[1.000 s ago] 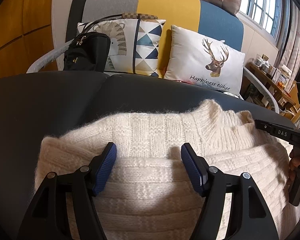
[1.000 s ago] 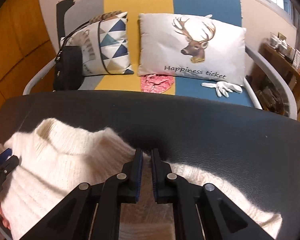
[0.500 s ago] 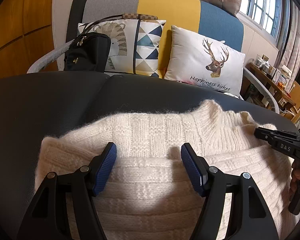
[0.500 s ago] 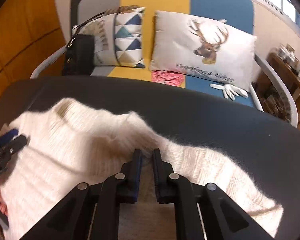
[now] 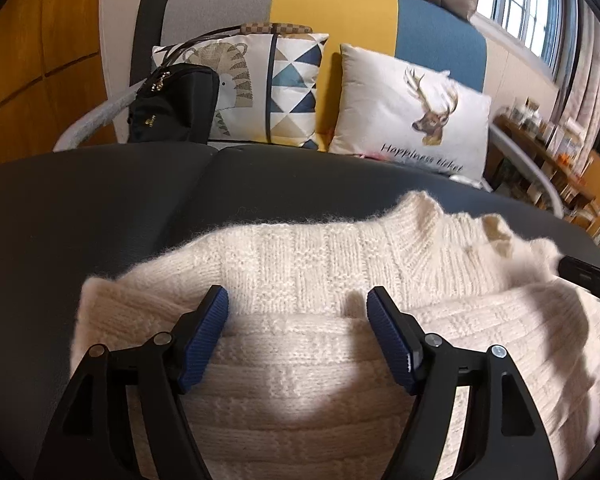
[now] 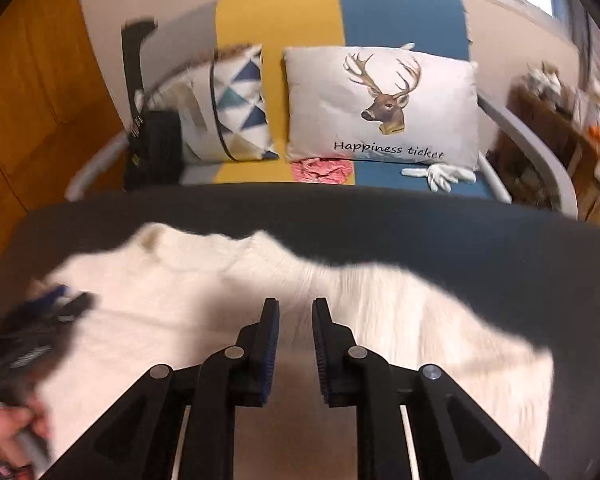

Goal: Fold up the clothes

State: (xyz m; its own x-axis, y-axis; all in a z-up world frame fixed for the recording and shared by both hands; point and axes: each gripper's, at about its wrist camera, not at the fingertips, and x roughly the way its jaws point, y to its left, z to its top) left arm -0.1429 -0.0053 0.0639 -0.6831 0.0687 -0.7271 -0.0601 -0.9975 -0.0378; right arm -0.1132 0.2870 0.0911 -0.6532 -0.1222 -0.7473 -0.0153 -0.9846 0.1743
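Looking along our left tool [image 5: 296, 320], we see its blue-padded fingers [image 5: 204, 340] spread wide with nothing between them, hovering over the cream chunky-knit sweater [image 5: 320, 264]. That sweater lies flat on the dark grey worktop [image 5: 80, 220], directly under and ahead of the left tool, with a folded layer beneath the fingers and its ribbed collar ahead and to the right of them. At the right edge of this view a black part of our right tool [image 5: 592, 280] reaches in over the knit.

From the right wrist, the right tool [image 6: 294, 320] has its fingers parted by a narrow gap, and no fabric shows pinched between them; we cannot tell whether the tips touch the sweater [image 6: 400, 320]. The knit spreads under this tool and out to both sides, a sleeve trailing to the right. Our left tool [image 6: 56, 300] appears blurred at the far left, with a hand [image 6: 16, 420] gripping its handle.

Beyond the worktop's far edge stands a grey, yellow and blue sofa [image 6: 312, 12] carrying a white deer-print cushion [image 6: 380, 104], a triangle-patterned cushion [image 6: 236, 108] and a black bag [image 5: 172, 104].
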